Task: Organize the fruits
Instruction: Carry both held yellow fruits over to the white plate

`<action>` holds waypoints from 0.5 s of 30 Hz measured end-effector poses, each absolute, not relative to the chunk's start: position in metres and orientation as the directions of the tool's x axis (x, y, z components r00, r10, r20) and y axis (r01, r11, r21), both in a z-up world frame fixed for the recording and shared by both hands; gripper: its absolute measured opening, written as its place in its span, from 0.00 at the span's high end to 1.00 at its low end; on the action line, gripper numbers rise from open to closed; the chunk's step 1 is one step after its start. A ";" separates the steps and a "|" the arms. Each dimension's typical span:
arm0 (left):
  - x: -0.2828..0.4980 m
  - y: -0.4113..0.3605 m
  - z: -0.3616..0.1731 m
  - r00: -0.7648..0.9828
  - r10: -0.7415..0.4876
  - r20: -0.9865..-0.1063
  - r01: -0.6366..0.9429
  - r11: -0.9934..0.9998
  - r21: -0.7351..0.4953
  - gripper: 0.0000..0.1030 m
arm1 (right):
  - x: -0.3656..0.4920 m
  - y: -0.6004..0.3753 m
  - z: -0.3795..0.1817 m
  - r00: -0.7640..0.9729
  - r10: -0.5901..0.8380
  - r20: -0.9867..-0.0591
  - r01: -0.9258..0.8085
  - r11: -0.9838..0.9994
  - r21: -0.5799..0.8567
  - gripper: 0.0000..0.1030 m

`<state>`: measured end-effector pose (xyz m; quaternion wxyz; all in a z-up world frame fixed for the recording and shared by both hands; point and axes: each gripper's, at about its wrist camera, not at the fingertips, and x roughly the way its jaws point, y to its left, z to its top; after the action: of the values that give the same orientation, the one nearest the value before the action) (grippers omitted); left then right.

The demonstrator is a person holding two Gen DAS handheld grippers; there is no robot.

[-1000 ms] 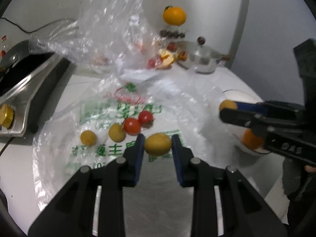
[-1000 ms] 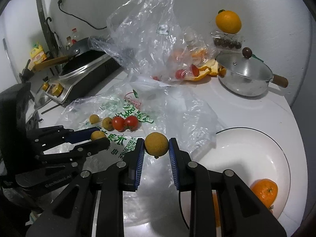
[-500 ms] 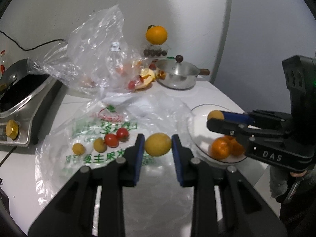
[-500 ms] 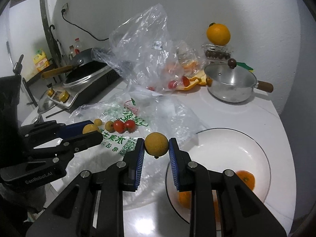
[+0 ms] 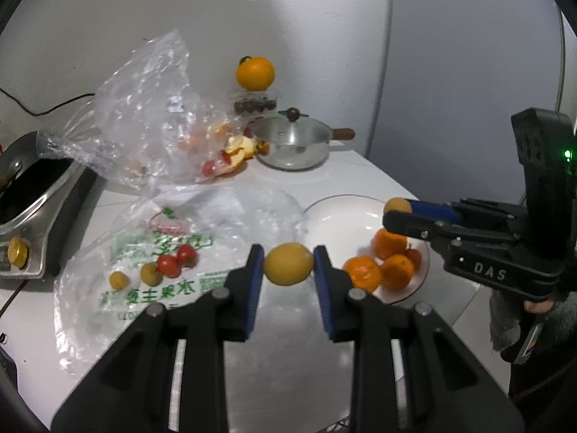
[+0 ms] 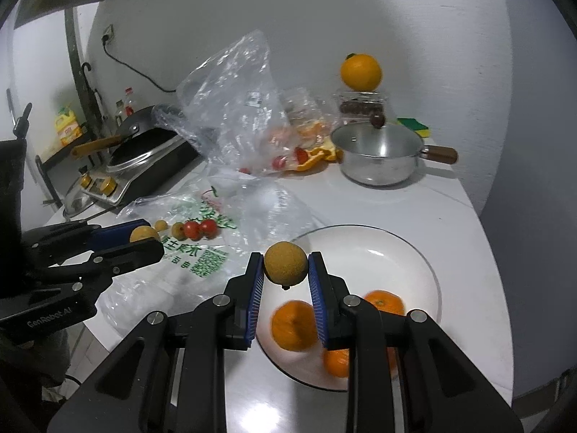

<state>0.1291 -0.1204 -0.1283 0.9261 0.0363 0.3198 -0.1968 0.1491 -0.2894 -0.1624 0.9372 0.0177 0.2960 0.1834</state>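
On the flat plastic bag (image 5: 151, 252), at about 9 o'clock in the left wrist view, four small fruits are not yet sorted: a yellow fruit (image 5: 118, 280), a second yellow fruit (image 5: 151, 274) just beside it, and two touching cherry tomatoes (image 5: 177, 259). These look like the main work left. Further back, at about 11 o'clock, a crumpled bag (image 5: 144, 115) holds peel and what seem to be more tomatoes; whether those belong to the job I cannot tell.

Moving to the middle, the left gripper (image 5: 287, 264) is clenched on a smooth yellow fruit (image 5: 287, 264), carried in the air over the near edge of the flat bag and just left of the white plate (image 5: 335, 223).

At about 3 o'clock, the plate already holds three mandarins (image 5: 391, 259) and a small red fruit (image 5: 413, 254), so part of the sorting appears done.

The right gripper (image 6: 285, 267) is clamped on a rough brownish-yellow ball of fruit (image 6: 285, 263), held above the plate's left rim (image 6: 414, 249) in its own view.

My reading is that the job is roughly half done: two fruits are in transit and need setting down on the plate, then the four on the bag remain
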 end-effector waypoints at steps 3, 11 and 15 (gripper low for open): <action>0.129 -0.134 -0.131 0.708 -0.354 -0.612 0.399 0.914 -0.067 0.72 | 0.147 -0.304 -0.165 0.761 0.344 -0.550 -0.319 0.936 0.145 0.74; 0.135 -0.165 -0.139 0.680 -0.374 -0.630 0.431 0.900 -0.069 0.72 | 0.148 -0.342 -0.176 0.765 0.316 -0.561 -0.278 0.948 0.155 0.74; 0.139 -0.176 -0.143 0.669 -0.377 -0.640 0.443 0.894 -0.065 0.72 | 0.152 -0.358 -0.184 0.764 0.309 -0.566 -0.259 0.951 0.169 0.74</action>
<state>0.1395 -0.1756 -0.1426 0.9123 0.0480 0.3389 -0.2247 0.1516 -0.3578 -0.1837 0.9383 0.0406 0.3083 0.1514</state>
